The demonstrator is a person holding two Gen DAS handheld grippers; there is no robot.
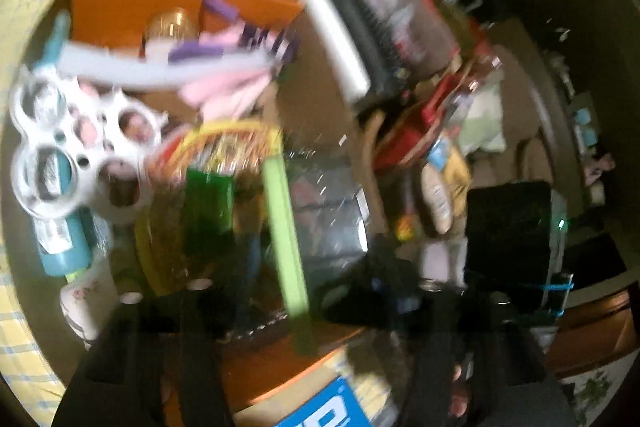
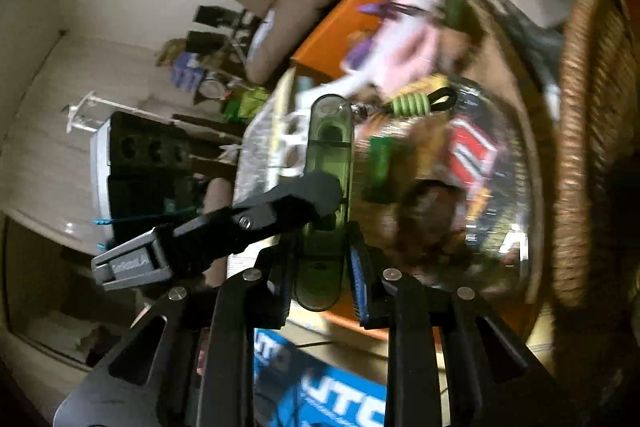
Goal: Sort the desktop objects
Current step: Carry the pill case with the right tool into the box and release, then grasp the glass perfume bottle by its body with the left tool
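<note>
Right gripper (image 2: 320,267) closed narrow on a translucent green case (image 2: 326,187), slim and long, pinched near its lower end between blue-padded fingers (image 2: 357,279) and pointing forward over the clutter. Looks like rigid, smooth plastic: probably light, likely slick against the pads, so a hold nearer mid-length would resist pivoting better. Just left of it, the black tip of the other tool crossing in front of the case. Beyond, a green coiled spring with black loop (image 2: 416,103), a red-and-white packet (image 2: 472,151), an orange box (image 2: 360,23) with pink and purple soft things, a wicker basket (image 2: 592,147) at right.

Left gripper (image 1: 304,307): blurred, fingers dark and low in frame, state impossible to tell; a light green stick (image 1: 286,239) lying between them, held or merely behind unclear. Further out, white six-pack rings (image 1: 76,147), teal bottle (image 1: 64,247), white roller (image 1: 340,43)
</note>
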